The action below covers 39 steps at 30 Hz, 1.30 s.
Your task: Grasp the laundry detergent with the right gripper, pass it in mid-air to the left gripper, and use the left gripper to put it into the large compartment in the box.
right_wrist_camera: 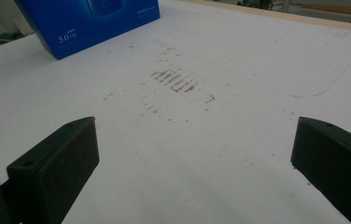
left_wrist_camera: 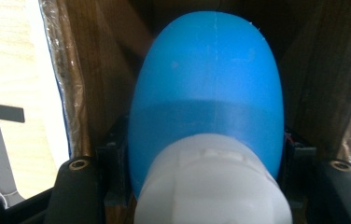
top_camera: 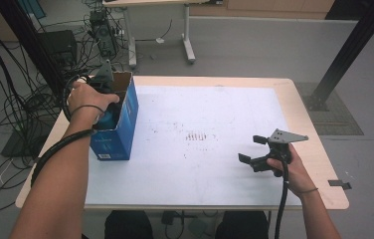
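**Left gripper view: blue bottle held inside the box**

Left gripper view looks straight down into a brown cardboard interior. A blue bottle (left_wrist_camera: 206, 93) with a white cap (left_wrist_camera: 211, 182) sits squarely between the left gripper's fingers (left_wrist_camera: 113, 163), which press its sides just above the cap. Its long axis runs away from the camera, deeper into the box.

High view places the left gripper (top_camera: 106, 94) at the open top of the blue box (top_camera: 118, 127), on the counter's (top_camera: 200, 164) left side. The right gripper (top_camera: 253, 149) rests near the right edge, well apart, fingers spread and empty.
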{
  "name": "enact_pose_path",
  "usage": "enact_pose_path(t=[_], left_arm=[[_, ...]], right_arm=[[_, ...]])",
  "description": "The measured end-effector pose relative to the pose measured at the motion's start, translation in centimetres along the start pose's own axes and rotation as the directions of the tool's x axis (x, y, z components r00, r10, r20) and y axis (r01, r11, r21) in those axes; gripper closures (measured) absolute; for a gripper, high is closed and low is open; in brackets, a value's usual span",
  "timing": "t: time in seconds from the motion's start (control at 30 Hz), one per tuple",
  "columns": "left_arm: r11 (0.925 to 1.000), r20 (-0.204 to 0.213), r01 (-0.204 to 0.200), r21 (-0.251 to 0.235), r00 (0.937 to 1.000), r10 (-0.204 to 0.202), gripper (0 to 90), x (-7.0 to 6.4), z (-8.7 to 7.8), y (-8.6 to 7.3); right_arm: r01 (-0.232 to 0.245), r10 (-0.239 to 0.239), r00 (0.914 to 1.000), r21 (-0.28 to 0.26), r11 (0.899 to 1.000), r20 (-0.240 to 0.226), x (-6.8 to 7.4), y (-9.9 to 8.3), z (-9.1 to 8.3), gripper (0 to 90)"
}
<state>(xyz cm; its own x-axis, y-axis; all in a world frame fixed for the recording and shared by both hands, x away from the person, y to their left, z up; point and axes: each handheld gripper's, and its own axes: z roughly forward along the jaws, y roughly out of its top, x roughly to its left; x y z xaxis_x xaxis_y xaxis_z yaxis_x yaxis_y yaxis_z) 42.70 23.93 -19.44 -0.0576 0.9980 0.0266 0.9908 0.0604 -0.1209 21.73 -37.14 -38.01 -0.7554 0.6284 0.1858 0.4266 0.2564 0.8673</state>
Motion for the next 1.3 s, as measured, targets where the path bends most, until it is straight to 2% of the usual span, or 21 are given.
enact_pose_path(t=[0.9, 1.3], left_arm=[[1.0000, 0.015, 0.007, 0.001, 0.9999, -0.007, 37.5, 0.52, 0.05, -0.17], [0.9999, 0.008, 0.011, 0.006, 0.9999, -0.011, 37.5, 0.19, 0.03, -0.09]], right_arm=[[0.014, -0.014, 0.9999, -0.004, 1.000, -0.002, -0.05, 0.58, -0.16, 1.1], [0.014, -0.014, 0.9999, -0.008, 1.000, 0.002, -0.17, 0.48, -0.33, 1.1]])
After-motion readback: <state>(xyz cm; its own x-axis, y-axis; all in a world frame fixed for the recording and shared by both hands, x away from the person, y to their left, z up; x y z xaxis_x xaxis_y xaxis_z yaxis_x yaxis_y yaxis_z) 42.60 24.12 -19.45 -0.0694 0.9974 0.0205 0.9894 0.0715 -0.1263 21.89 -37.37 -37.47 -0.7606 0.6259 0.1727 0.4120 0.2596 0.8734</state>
